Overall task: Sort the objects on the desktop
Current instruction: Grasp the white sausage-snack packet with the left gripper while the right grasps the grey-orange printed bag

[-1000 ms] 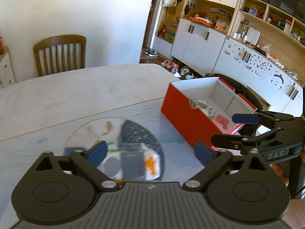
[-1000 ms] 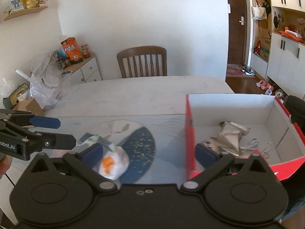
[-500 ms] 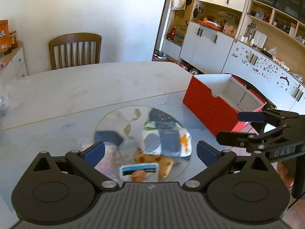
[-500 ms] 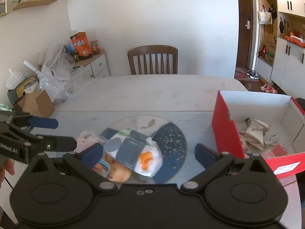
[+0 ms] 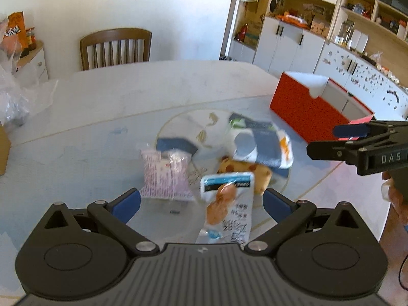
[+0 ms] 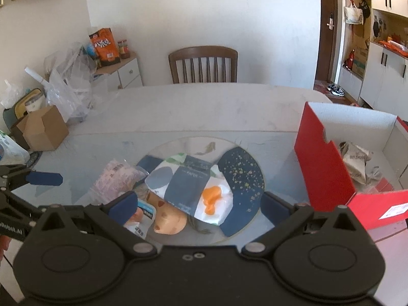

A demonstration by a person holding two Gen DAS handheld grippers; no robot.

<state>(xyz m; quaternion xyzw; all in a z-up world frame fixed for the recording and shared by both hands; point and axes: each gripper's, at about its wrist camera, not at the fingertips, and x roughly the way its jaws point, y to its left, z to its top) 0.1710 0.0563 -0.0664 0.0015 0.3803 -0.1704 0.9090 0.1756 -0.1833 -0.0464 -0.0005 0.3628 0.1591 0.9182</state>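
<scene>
Ahead of the left hand-held gripper [image 5: 201, 201], spread and empty, lie a pink packet [image 5: 165, 176], a snack pouch [image 5: 227, 204] with blurred print, perhaps Chinese, and a tissue pack [image 6: 190, 188] reading "PAPER". The right hand-held gripper [image 6: 199, 204], also spread, faces them; only its view shows crumpled bags [image 6: 357, 163] inside the red box [image 6: 326, 168] to its right.
</scene>
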